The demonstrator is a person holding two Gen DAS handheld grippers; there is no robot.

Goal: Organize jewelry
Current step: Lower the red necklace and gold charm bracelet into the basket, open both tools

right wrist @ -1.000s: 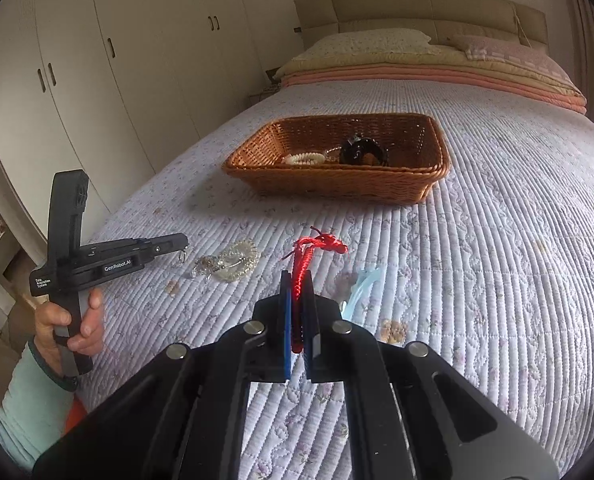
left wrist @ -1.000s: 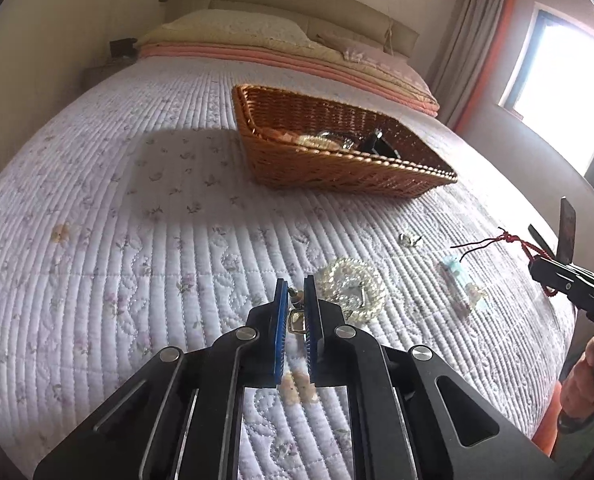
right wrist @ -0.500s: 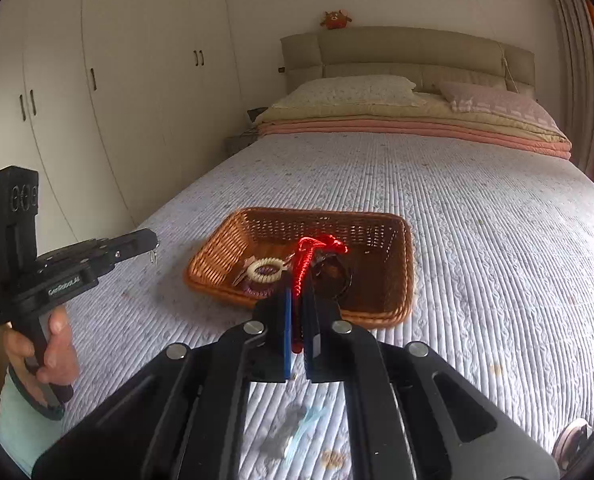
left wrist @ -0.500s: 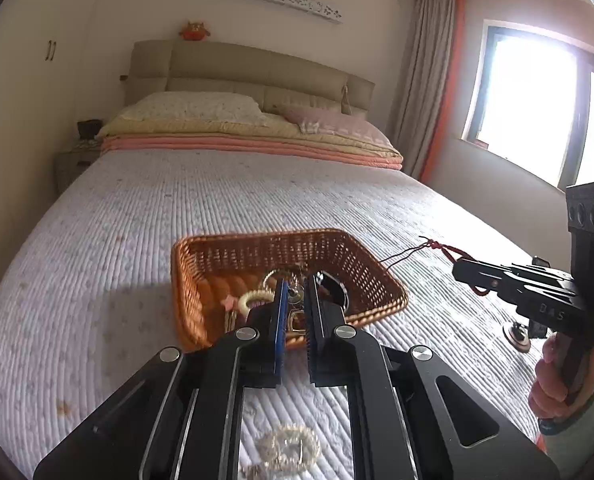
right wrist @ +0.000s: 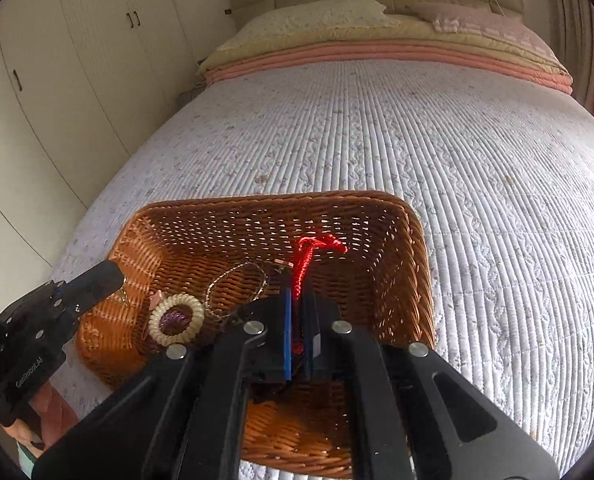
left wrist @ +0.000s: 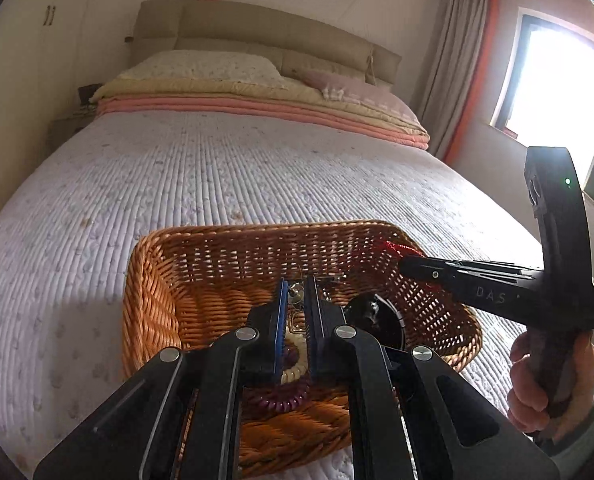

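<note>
Two grippers over one wicker basket (left wrist: 165, 292), both loaded, so I read this as the drop-off step

Left wrist view: my left gripper (left wrist: 295, 294) hangs above the basket's near half, jaws nearly together with a small metal piece (left wrist: 295, 291) pinched between the blue pads; I can't say if it's an earring or a clasp, too small and glary. Held over the interior so it falls inside, not on the quilt (left wrist: 217, 172). Below the jaws sit a cream coil tie (left wrist: 295, 364) and a purple coil tie (left wrist: 281, 398), partly covered by my own fingers. A dark round item (left wrist: 371, 312) lies right of them, cut off by the gripper body, unidentified. My right gripper (left wrist: 407, 266) comes in over the right rim, red cord (left wrist: 393, 247) poking out at its tip

Right wrist view: right gripper (right wrist: 296, 308) is clamped on the red cord (right wrist: 305, 260), knotted end standing up above the pads, tail hidden down between the jaws. It's over the basket (right wrist: 417, 280) middle, placed for release. Thin chain (right wrist: 237, 284) loops on the basket floor beside the cream coil tie (right wrist: 177, 318), purple one nested in its centre. Left gripper (right wrist: 105, 276) reaches over the left rim; its jaws and load aren't readable from here. Near basket wall is blocked by my gripper body
</note>
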